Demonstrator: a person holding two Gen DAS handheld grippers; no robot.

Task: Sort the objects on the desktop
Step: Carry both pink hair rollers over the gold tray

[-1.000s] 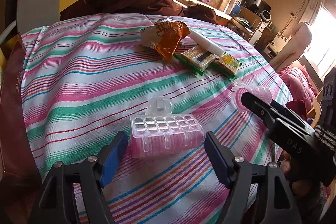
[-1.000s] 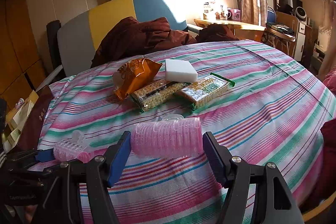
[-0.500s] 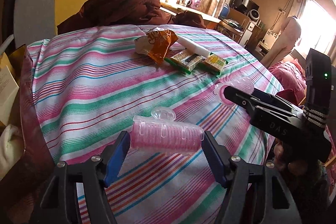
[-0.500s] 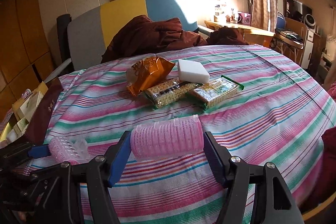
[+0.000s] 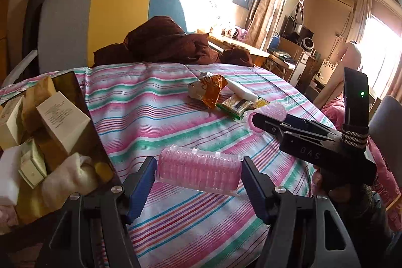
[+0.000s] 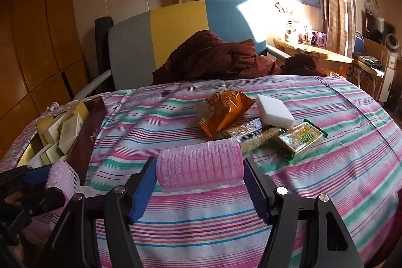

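Both rollers have come up off the striped cloth (image 6: 339, 142) since a second ago, and the left one has swung toward the box. Left gripper (image 5: 198, 176): blue pads pinching a pink hair roller (image 5: 198, 172) end to end, held just beside the open brown box (image 5: 83, 107) of small cartons (image 5: 62, 122). Right gripper (image 6: 199, 173): same story, clamped across its own pink roller (image 6: 199, 167), lifted above the cloth. Farther back lie the orange snack bag (image 6: 223, 112), white sponge block (image 6: 275, 111) and cracker packs (image 6: 300, 137).
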